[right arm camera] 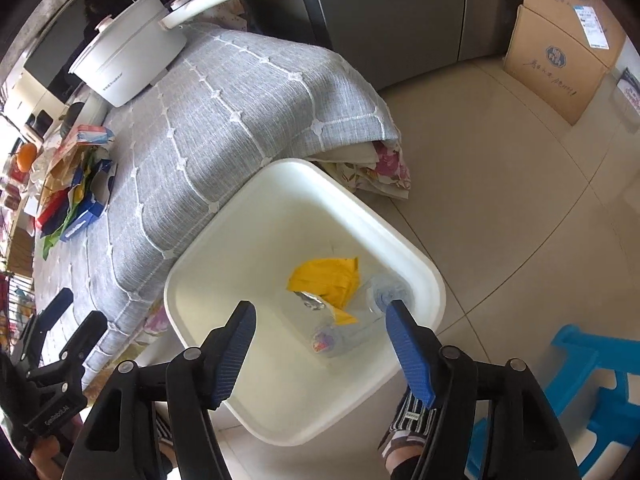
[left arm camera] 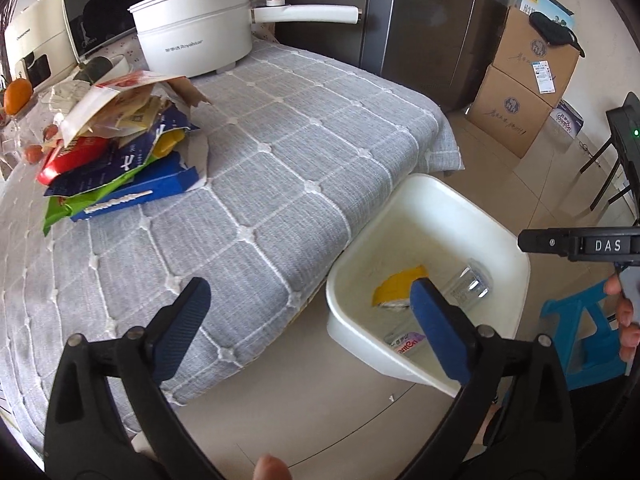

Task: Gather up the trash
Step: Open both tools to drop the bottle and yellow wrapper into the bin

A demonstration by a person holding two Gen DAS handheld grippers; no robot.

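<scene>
The trash pile (left arm camera: 116, 148) lies on the bench (left arm camera: 280, 152) at ten o'clock in the left wrist view: torn paper, a red wrapper, a green bag and a blue box (left arm camera: 140, 194) stacked loosely on the grey quilted cover. More trash already lies in the white bin (right arm camera: 424, 276), which stands on the tiled floor (right arm camera: 500, 184) touching the bench's near edge. Inside it are a yellow wrapper (right arm camera: 326, 280), a crumpled clear bottle (right arm camera: 352, 320) and a small printed packet (left arm camera: 404, 344).

The right claw (right arm camera: 320, 356) hangs directly over the bin, pointing steeply down, its blue pads (right arm camera: 410, 354) parted partway and nothing between them. The left claw (left arm camera: 310, 320) is spread wide and empty, one pad over the bench edge at eight o'clock, the other over the bin's near rim at four o'clock.

Behind the pile, at eleven o'clock, a white electric pot (left arm camera: 196, 36) with a long handle stands on the bench, and an orange (left arm camera: 17, 96) sits at nine o'clock near the far edge. A grey fridge (left arm camera: 432, 20) stands at one o'clock, with stacked cardboard boxes (left arm camera: 524, 88) beside it at two o'clock. A blue plastic stool (right arm camera: 588, 392) stands on the floor at four o'clock in the right wrist view, near the bin. A striped slipper (right arm camera: 408, 420) shows under the right claw.
</scene>
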